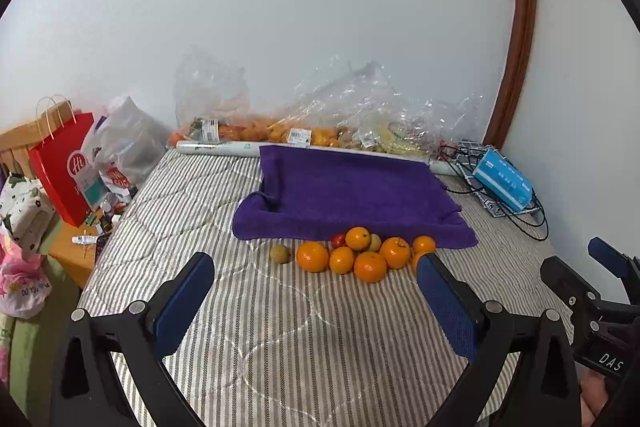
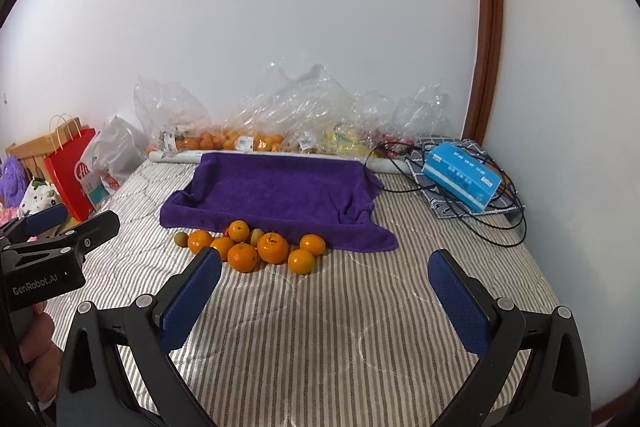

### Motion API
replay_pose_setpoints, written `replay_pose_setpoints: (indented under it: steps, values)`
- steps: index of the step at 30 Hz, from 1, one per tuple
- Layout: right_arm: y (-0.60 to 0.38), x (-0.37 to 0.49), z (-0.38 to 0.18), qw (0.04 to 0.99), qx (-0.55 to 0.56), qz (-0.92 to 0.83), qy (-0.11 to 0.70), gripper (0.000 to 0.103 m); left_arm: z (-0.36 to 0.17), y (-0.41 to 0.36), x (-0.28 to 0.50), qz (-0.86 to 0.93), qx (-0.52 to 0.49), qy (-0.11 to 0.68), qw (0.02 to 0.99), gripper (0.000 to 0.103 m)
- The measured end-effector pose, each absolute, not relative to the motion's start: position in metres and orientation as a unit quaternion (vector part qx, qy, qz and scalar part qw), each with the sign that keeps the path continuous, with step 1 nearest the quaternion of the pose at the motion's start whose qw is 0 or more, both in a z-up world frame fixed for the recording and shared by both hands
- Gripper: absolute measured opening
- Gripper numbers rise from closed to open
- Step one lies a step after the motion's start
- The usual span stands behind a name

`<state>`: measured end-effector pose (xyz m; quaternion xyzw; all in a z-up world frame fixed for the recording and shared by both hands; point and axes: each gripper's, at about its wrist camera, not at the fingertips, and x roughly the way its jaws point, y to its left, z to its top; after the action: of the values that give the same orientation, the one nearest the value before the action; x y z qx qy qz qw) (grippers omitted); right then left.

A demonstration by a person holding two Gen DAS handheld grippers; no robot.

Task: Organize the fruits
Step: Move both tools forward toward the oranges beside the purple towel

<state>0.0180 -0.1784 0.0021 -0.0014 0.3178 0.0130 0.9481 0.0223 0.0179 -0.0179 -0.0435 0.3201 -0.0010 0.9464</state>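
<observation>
Reading "GenRobot.AI" on left tool (image 2: 60, 223), "DAS" on right tool (image 1: 600, 259), both spread, oranges (image 1: 360, 255) ahead

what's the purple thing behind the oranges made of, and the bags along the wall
The purple cloth looks like terry towel: matte, fuzzy pile, soft folds at its corners. The bags along the wall look like thin clear plastic film: see-through, crinkled, with bright glints. Exact fibre or plastic type can't be told.
</observation>
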Motion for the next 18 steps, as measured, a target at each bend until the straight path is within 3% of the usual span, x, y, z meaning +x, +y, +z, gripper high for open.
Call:
replay_pose_setpoints:
  steps: [18]
  values:
    - [-0.165, 0.078, -0.049, 0.923, -0.013, 0.015, 0.384, 0.102, -0.069, 0.038, 0.073, 0.010, -0.044, 0.377, 0.925, 0.103]
